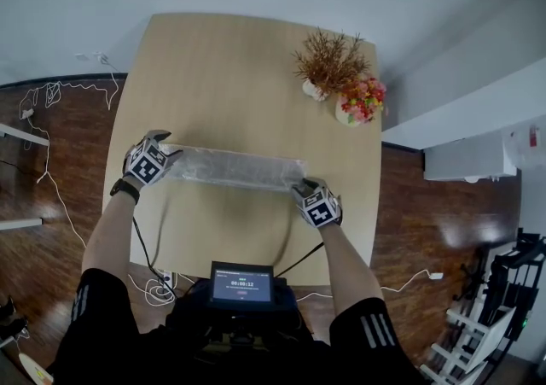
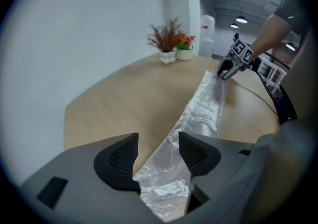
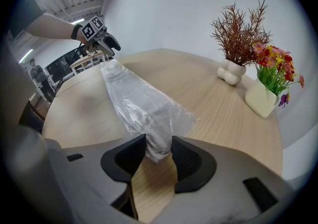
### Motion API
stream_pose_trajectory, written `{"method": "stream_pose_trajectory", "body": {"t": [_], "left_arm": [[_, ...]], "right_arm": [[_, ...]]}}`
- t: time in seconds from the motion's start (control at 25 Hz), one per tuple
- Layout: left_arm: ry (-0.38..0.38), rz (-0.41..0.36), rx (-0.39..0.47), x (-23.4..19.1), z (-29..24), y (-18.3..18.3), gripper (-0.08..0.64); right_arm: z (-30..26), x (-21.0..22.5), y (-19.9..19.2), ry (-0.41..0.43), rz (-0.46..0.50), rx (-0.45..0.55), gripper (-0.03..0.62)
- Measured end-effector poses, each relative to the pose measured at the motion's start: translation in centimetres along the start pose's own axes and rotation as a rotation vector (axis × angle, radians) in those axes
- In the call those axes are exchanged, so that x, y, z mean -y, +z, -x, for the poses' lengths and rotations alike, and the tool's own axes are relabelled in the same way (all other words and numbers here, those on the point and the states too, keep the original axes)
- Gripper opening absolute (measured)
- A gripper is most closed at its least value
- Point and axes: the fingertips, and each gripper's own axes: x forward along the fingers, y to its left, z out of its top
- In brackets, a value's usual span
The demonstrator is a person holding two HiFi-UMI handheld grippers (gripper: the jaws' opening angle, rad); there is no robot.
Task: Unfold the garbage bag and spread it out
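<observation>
A clear, crinkled garbage bag [image 1: 235,168] lies as a long folded strip across the wooden table [image 1: 222,67], stretched between my two grippers. My left gripper [image 1: 169,151] is at the strip's left end. In the left gripper view the bag [image 2: 203,109] runs between the jaws of the left gripper [image 2: 158,137], which stand apart with bare table showing beside the plastic. My right gripper [image 1: 303,186] is at the other end. In the right gripper view the bag [image 3: 139,104] has its bunched end pinched between the pads of the right gripper [image 3: 158,139].
A white vase of dried brown twigs [image 1: 317,87] and a cream vase of red and yellow flowers [image 1: 361,103] stand at the table's far right corner. A small screen [image 1: 242,283] sits at my waist. Cables [image 1: 51,93] trail over the dark wood floor on the left.
</observation>
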Motion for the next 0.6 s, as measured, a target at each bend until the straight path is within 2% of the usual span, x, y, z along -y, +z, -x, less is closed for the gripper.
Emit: {"method": "stream_pose_trajectory", "body": {"t": [0.12, 0.24, 0.52, 0.6], "left_arm": [[-0.067, -0.105, -0.124, 2.5, -3.5, -1.5, 0.258], [-0.102, -0.174, -0.194, 3.8, -5.8, -3.0, 0.215], [-0.141, -0.179, -0.214, 4.8, -7.1, -3.9, 0.088], [-0.161, -0.191, -0.225, 5.3, -7.1, -3.9, 0.026]], "right_arm": [[0.0, 0.0, -0.1, -0.004, -0.003, 0.002, 0.202], [0.0, -0.1, -0.1, -0.007, -0.004, 0.002, 0.202], [0.0, 0.0, 0.1, -0.006, -0.002, 0.004, 0.202], [0.0, 0.0, 0.0, -0.007, 0.001, 0.005, 0.202]]}}
